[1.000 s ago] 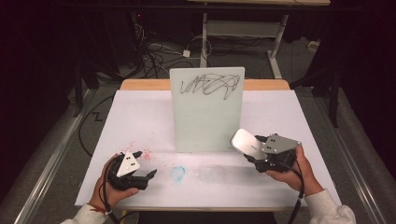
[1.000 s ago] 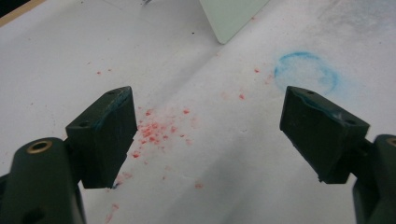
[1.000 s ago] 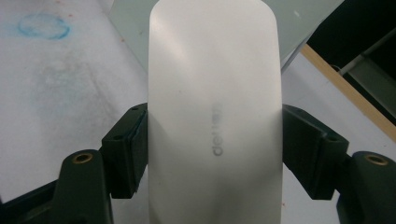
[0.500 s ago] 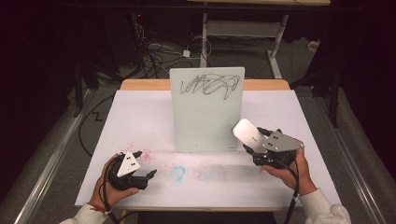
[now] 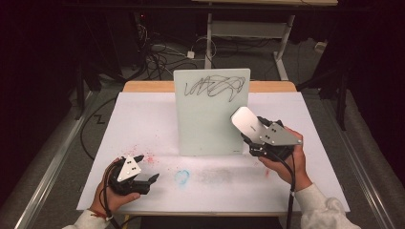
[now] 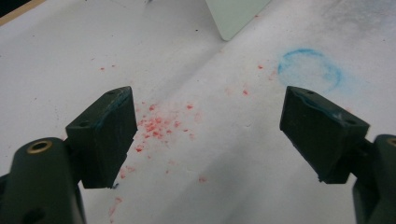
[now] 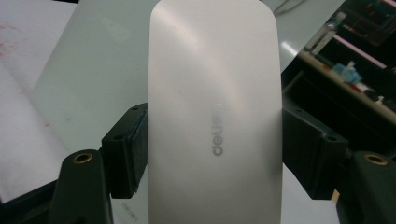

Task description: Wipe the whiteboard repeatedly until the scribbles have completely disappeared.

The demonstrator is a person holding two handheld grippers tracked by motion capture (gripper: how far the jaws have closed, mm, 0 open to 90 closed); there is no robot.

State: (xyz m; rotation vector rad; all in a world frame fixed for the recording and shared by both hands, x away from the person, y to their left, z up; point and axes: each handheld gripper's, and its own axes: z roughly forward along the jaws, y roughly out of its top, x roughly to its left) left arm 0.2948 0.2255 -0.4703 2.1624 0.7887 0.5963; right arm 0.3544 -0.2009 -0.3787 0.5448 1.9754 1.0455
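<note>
Right gripper (image 5: 249, 135) clamps the eraser (image 7: 215, 116) by its long edges, before the whiteboard (image 5: 210, 119). Eraser looks light, stiff and smooth-backed, likely slippery; a mid-length grip suits. Left gripper (image 6: 205, 133) gapes empty.

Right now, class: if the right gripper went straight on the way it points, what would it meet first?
Probably the whiteboard. The right gripper holds an eraser aimed up and left at the board's face, so the eraser would touch first; how wide the gap is stays unclear.

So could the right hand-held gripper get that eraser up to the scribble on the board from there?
Probably yes: the right hand-held gripper grips the eraser beside the whiteboard, with nothing between it and the scribble above.
</note>
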